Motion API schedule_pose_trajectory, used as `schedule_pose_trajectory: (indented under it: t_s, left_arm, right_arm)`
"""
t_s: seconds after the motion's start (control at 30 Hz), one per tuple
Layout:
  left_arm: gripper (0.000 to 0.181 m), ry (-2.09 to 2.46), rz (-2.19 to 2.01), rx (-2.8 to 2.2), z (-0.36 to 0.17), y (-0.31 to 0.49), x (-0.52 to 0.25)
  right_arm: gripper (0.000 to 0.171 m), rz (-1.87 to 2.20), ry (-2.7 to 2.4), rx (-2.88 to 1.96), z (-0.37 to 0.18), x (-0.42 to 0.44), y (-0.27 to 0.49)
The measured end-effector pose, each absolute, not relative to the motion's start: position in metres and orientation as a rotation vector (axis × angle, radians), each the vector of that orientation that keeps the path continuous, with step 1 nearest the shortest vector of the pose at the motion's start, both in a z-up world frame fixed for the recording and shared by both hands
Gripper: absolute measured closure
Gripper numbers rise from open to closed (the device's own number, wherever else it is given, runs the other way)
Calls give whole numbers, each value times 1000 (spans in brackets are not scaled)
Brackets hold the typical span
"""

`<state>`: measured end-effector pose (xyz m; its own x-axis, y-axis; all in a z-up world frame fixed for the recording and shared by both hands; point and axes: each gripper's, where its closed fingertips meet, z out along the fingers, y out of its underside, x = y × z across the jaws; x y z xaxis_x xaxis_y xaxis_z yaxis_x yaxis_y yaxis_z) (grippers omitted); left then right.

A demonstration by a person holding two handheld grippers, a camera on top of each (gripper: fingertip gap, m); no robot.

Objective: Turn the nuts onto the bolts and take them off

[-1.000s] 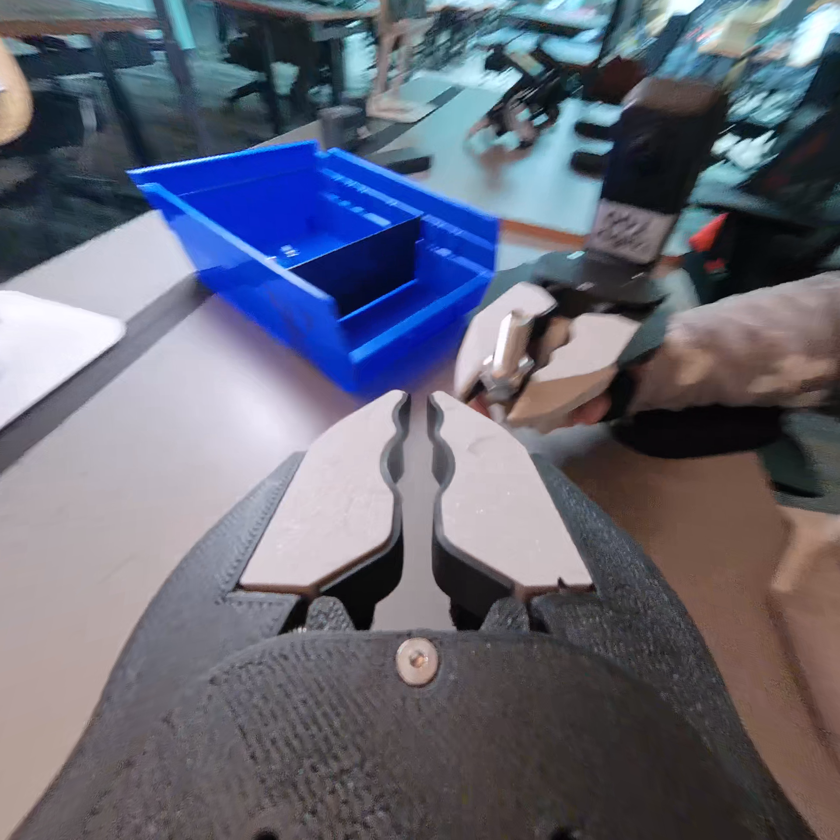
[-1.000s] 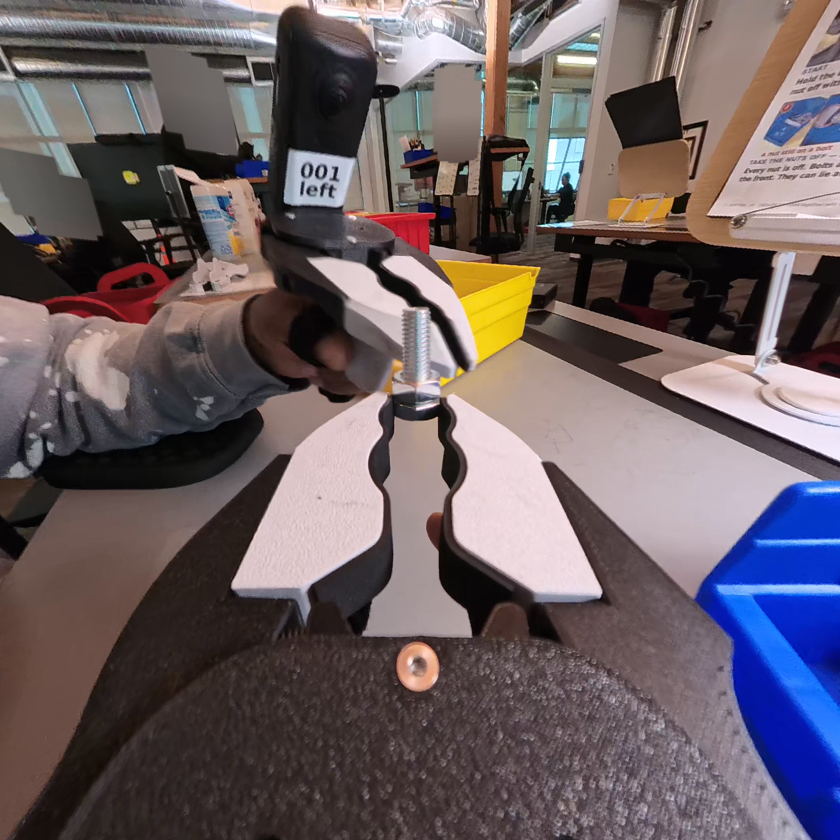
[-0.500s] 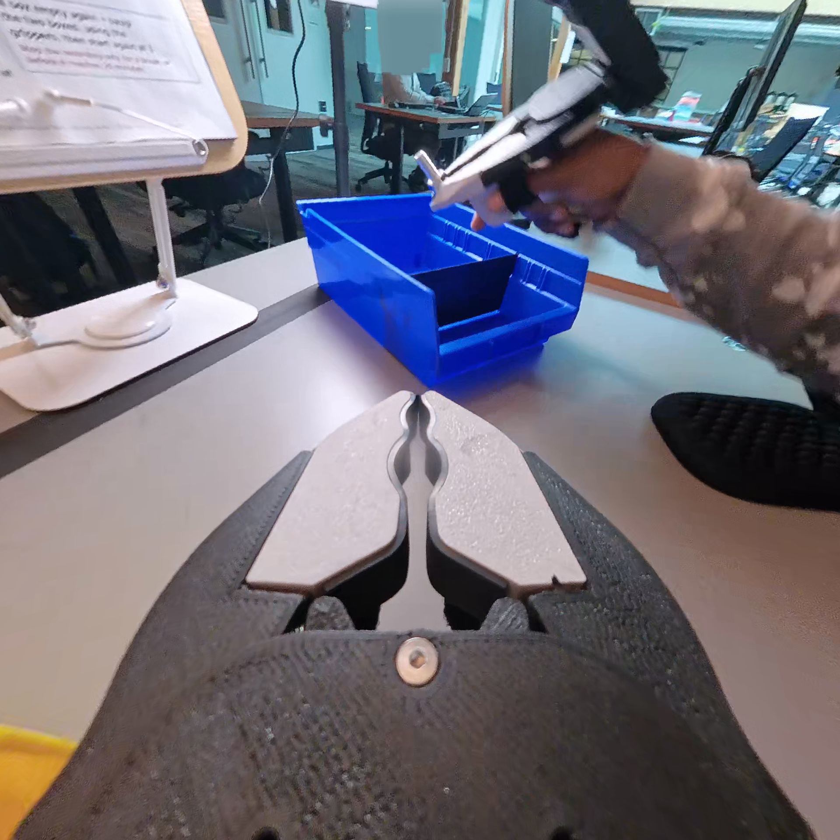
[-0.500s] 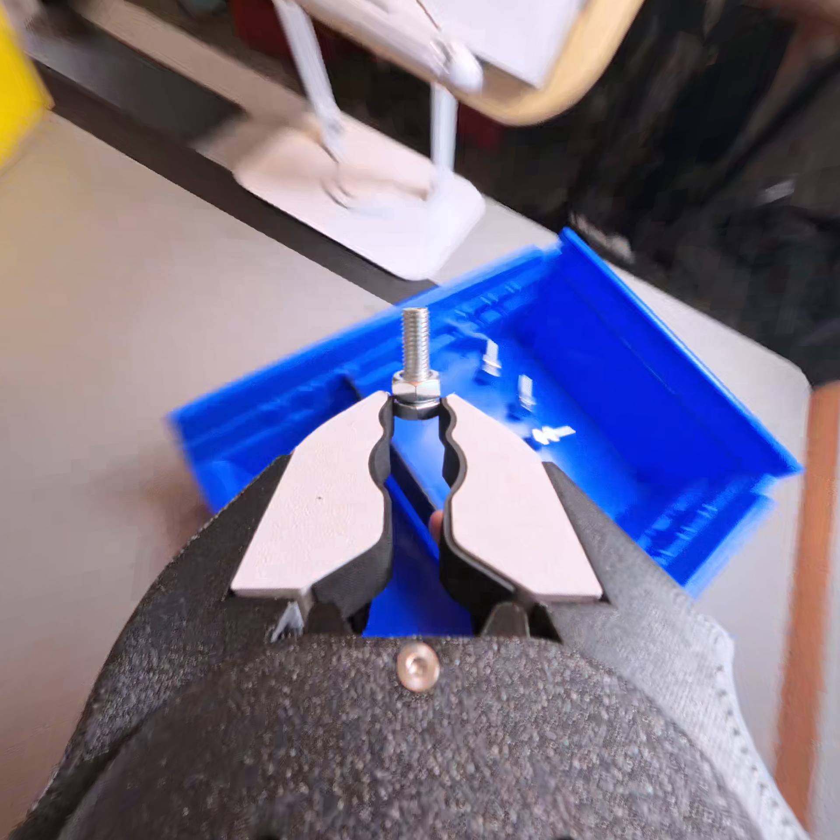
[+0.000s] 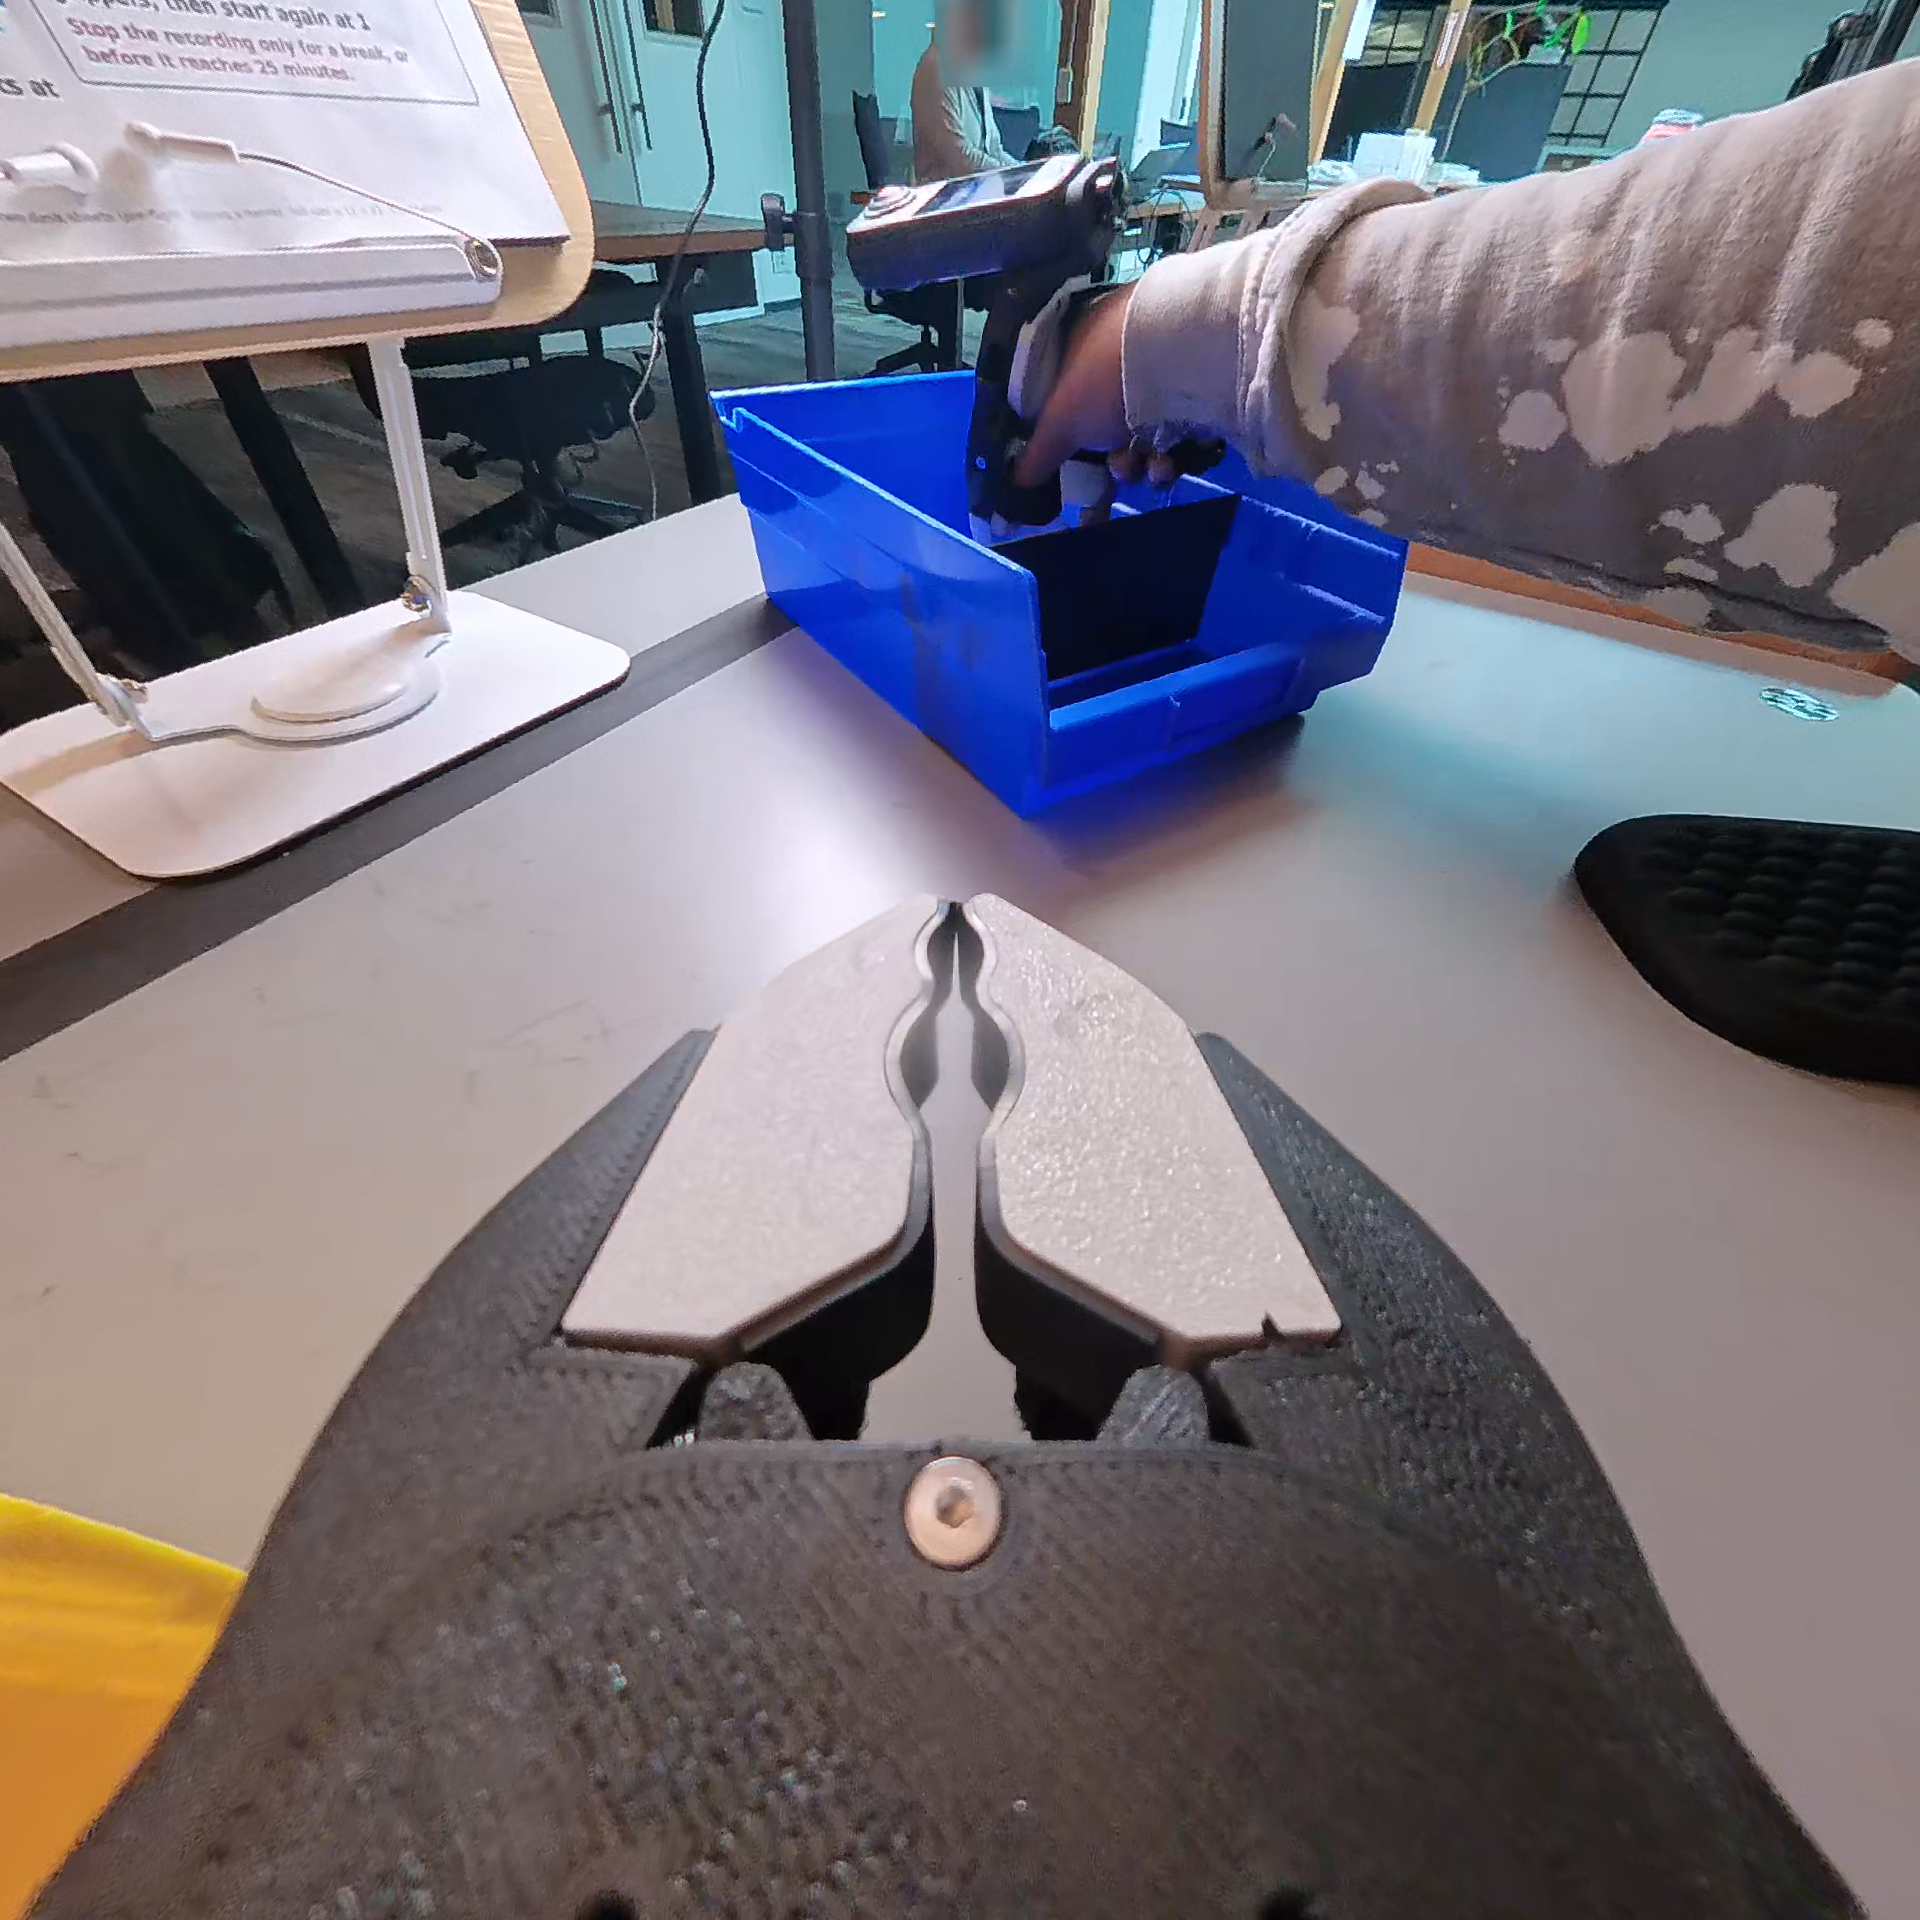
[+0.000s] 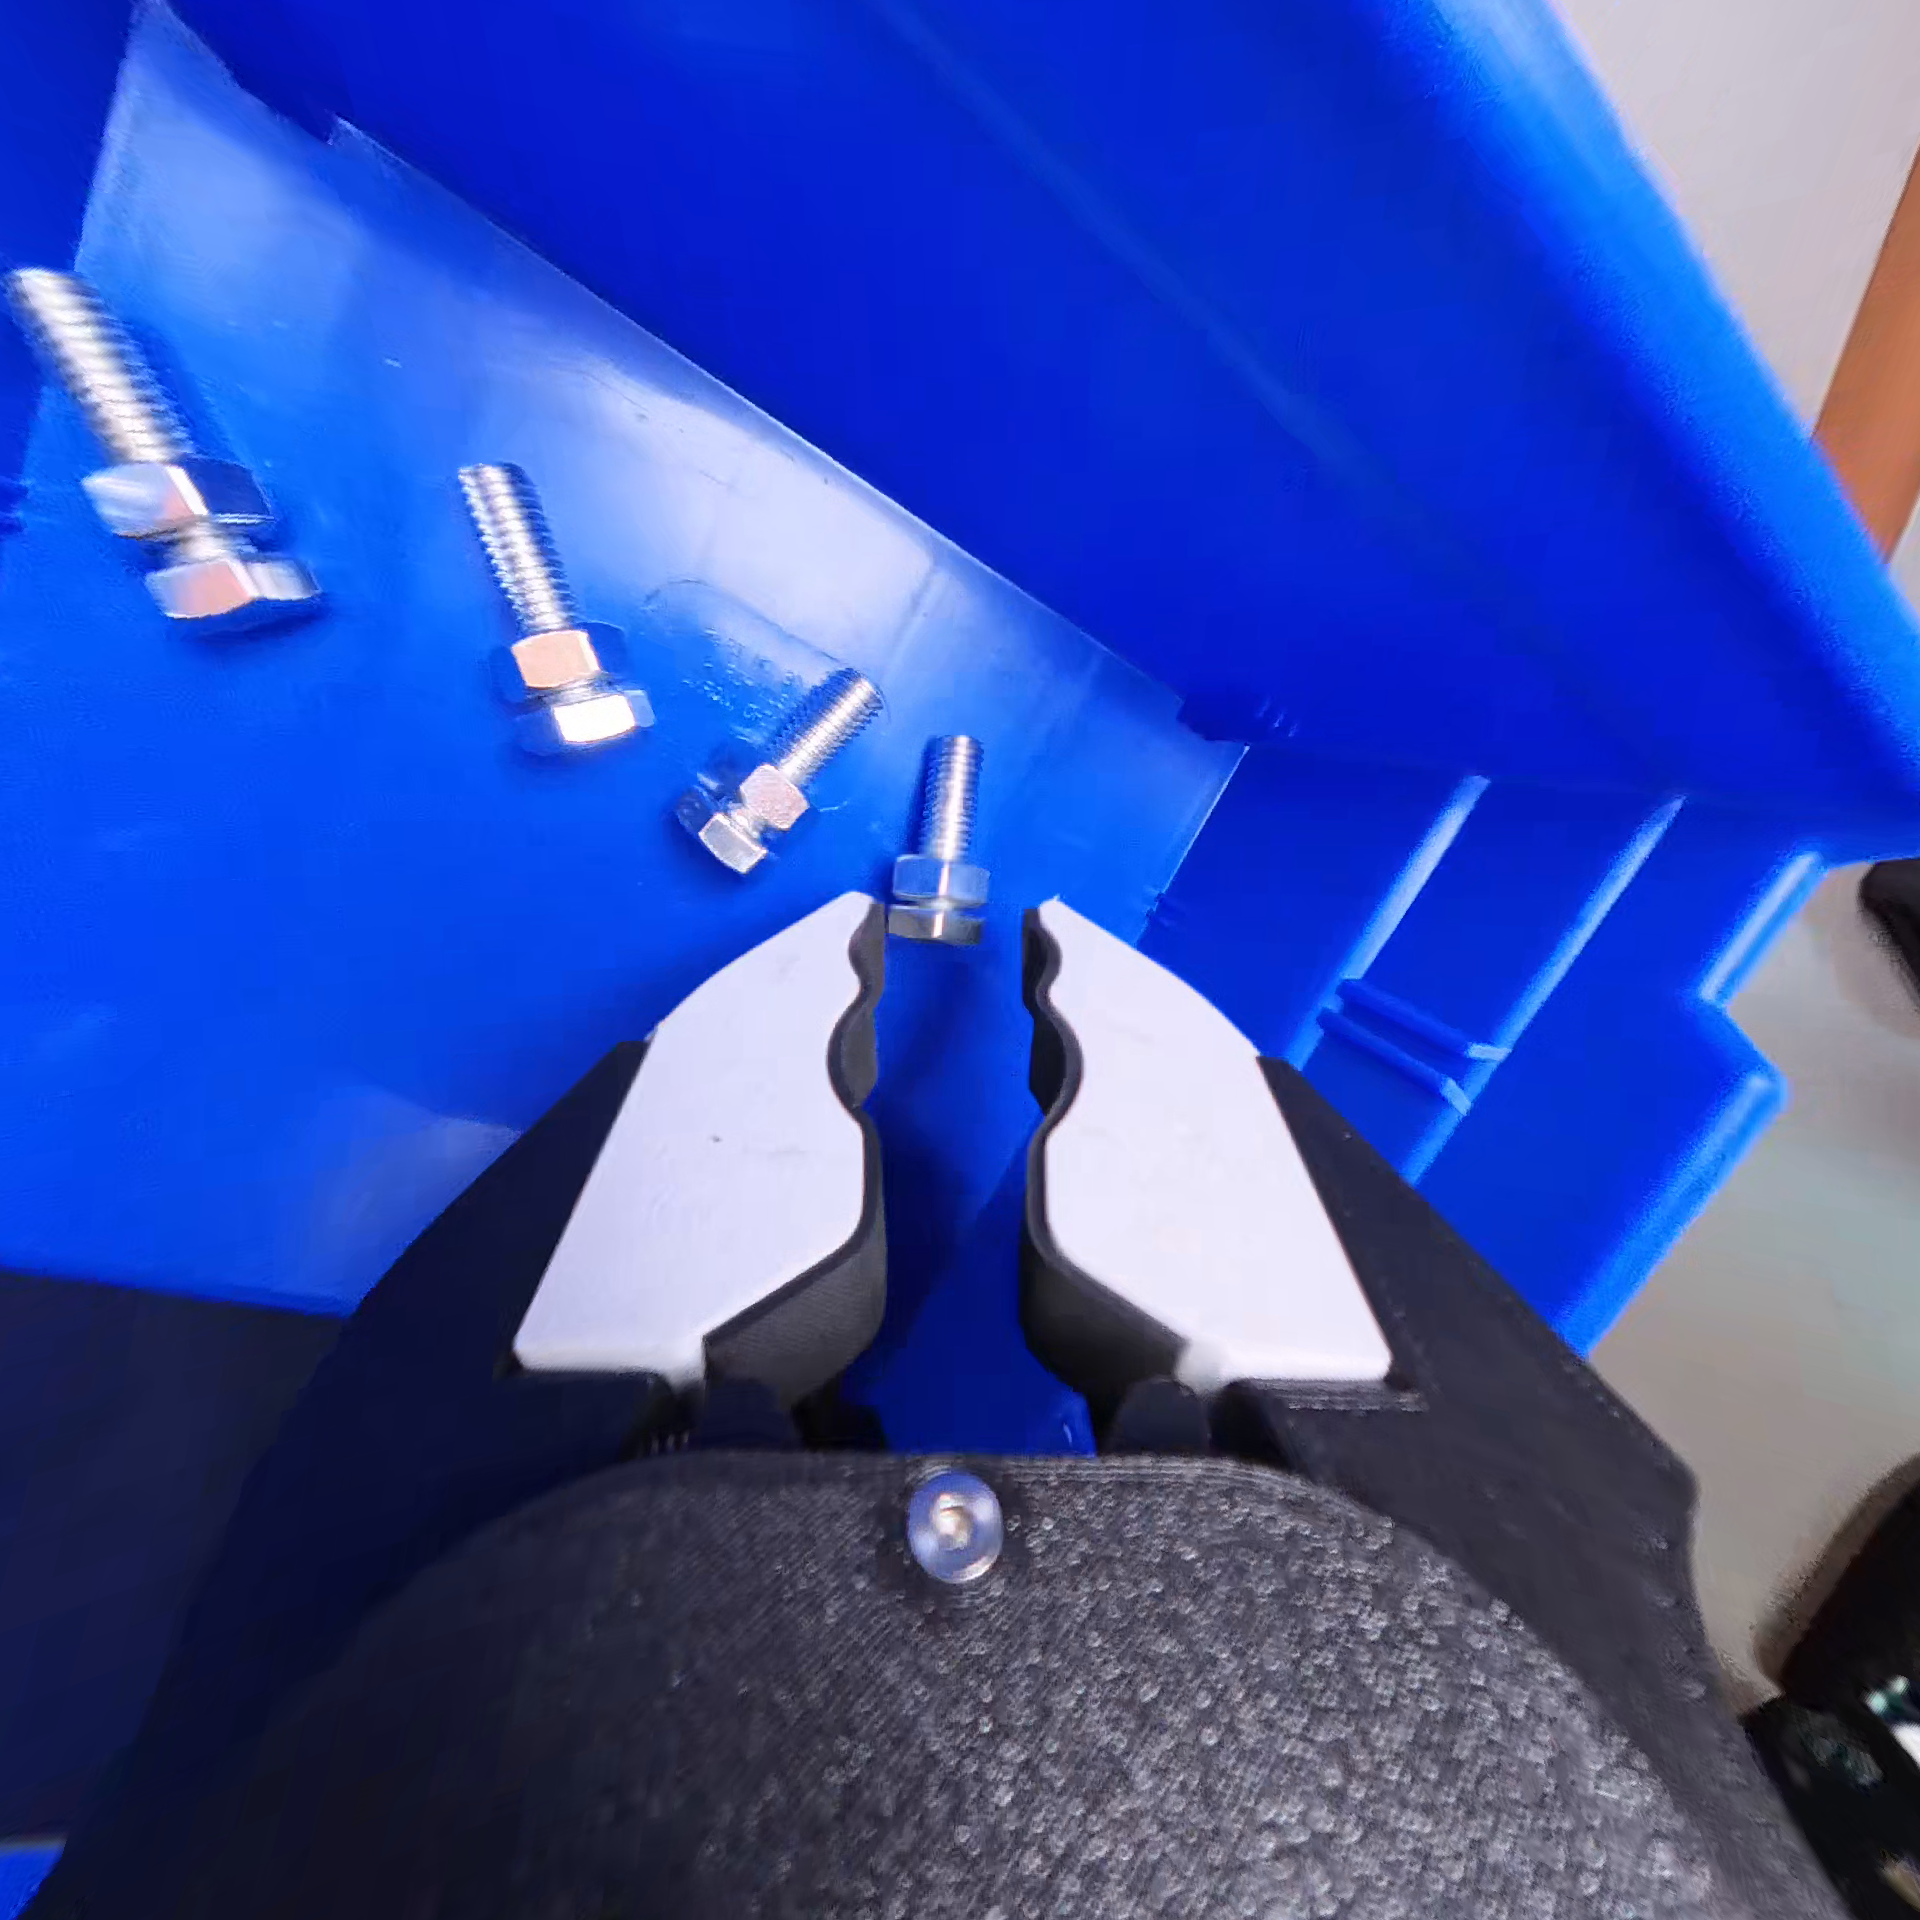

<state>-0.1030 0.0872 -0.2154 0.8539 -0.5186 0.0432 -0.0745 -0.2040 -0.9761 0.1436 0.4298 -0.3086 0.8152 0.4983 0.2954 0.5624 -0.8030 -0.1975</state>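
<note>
Right gripper (image 6: pixel 954 914), jaws apart, dips into the blue bin (image 6: pixel 1299 436); a nutted bolt (image 6: pixel 940 842) sits just off its tips at 12 o'clock, three more bolts (image 6: pixel 551 613) lying toward 10. Left gripper (image 5: pixel 958 914), jaws together and empty, hovers above the table (image 5: pixel 312 1091), the bin at 12.

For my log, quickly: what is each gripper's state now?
Left gripper: closed, holding nothing.
Right gripper: open, silver steel bolt with nut released between its tips.
</note>
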Motion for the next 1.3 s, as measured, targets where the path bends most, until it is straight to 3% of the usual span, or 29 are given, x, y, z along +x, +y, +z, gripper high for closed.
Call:
schedule_pose_trajectory:
  t_s: [0.2, 0.33, 0.5, 0.67, 0.77, 0.8, 0.87, 1.3]
  left_arm:
    - [173, 453, -328, -1704, -197, 85, -120]
    - [158, 453, -210, -1725, -169, 75, -155]
    - [141, 427, -84, -2014, -192, 31, -226]
    - [118, 547, 197, -2432, -278, 3, -273]
    - [130, 692, 373, -2544, -310, 9, -285]
    - [151, 747, 342, -2541, -316, 13, -278]
    - [153, 792, 385, -2495, -315, 28, -273]
    - [150, 1346, 307, -2087, -307, 108, -123]
  right_arm:
    - [137, -113, -1037, -2272, -221, 103, 425]
    - [133, 162, -1278, -1947, -169, 71, 344]
    - [130, 212, -1687, -1825, -204, 82, 231]
    - [121, 89, -1884, -1817, -268, 85, 207]
    - [126, 78, -1929, -1848, -296, 74, 214]
    - [137, 70, -1948, -1858, -304, 72, 216]
    - [145, 56, -1982, -1792, -310, 66, 216]
    - [142, 113, -2119, -1485, -307, 62, 96]
